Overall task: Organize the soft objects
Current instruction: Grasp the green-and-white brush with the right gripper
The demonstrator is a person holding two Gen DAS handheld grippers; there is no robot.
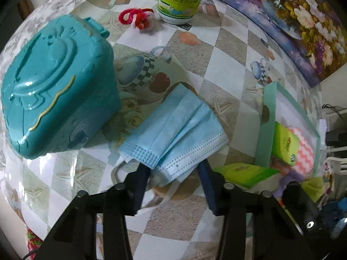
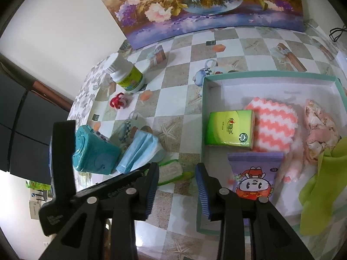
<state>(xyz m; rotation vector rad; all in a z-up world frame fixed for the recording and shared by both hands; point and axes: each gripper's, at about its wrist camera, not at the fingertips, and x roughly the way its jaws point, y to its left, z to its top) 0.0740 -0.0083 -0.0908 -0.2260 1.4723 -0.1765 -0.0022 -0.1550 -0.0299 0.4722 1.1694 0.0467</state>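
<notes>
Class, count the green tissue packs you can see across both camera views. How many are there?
2. One tissue pack lies inside the box, beside the pink zigzag cloth. The other tissue pack lies on the table outside the box. More may be hidden.

The white bottle (image 1: 179, 2) carries a green label with Chinese characters, too blurred to read. The green tissue pack (image 2: 229, 129) bears a red logo and round seal, unreadable.
</notes>
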